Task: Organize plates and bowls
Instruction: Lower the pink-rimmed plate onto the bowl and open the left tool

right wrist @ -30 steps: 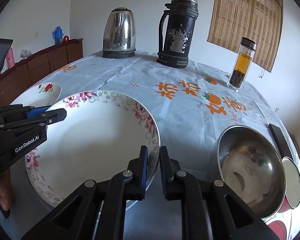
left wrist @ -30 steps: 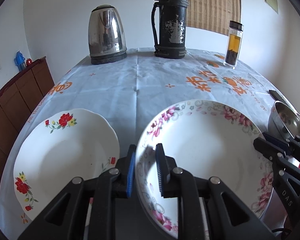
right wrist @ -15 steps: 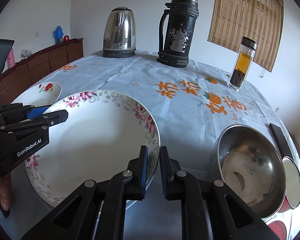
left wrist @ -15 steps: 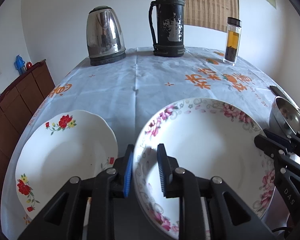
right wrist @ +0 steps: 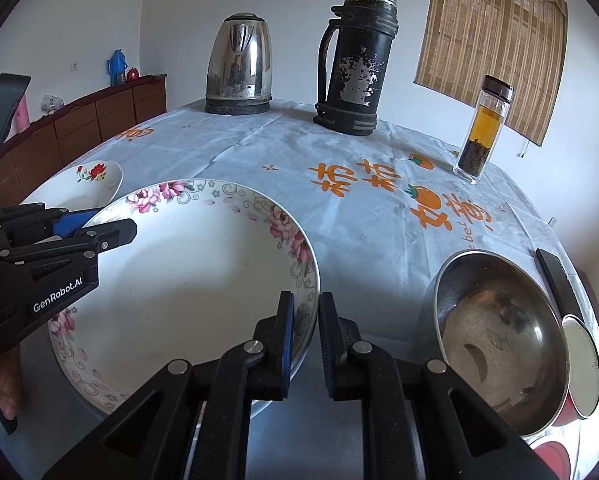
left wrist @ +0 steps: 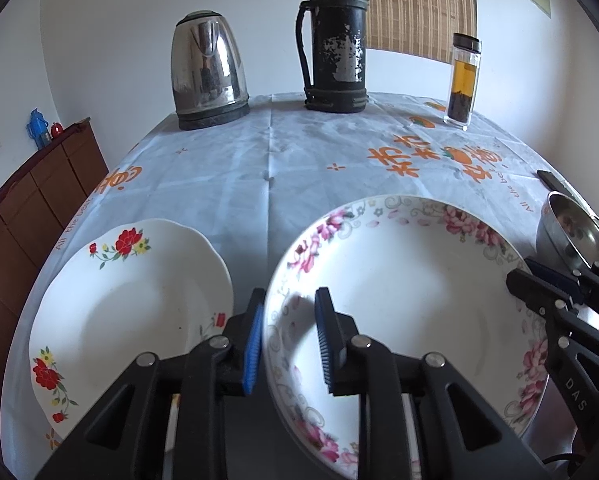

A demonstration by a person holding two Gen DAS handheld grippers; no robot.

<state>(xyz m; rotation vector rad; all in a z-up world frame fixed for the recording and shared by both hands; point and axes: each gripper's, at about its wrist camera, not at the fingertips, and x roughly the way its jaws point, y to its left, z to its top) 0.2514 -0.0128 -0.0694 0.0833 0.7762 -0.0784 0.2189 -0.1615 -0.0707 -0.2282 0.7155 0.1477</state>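
Observation:
A large deep plate with pink flowers (left wrist: 399, 300) (right wrist: 179, 280) lies at the near side of the table, held from both sides. My left gripper (left wrist: 289, 300) (right wrist: 99, 226) straddles its left rim, one blue pad outside the rim and one over the inside, closed narrowly on it. My right gripper (right wrist: 305, 300) (left wrist: 519, 276) is shut on the plate's right rim. A smaller white plate with red flowers (left wrist: 119, 312) (right wrist: 95, 176) sits just to the left. To the right stands a steel bowl (right wrist: 499, 336) (left wrist: 571, 232).
A steel kettle (left wrist: 207, 76), a worn black flask (left wrist: 335, 40) and a glass tea bottle (left wrist: 463, 80) stand at the far side. A dark flat object (right wrist: 555, 276) and a round lid (right wrist: 583, 368) lie beside the bowl. A wooden cabinet (left wrist: 39, 200) runs along the left.
The left gripper's jaws stand a little wider around the plate's rim than a second ago. Both hands and the plates have kept their places.

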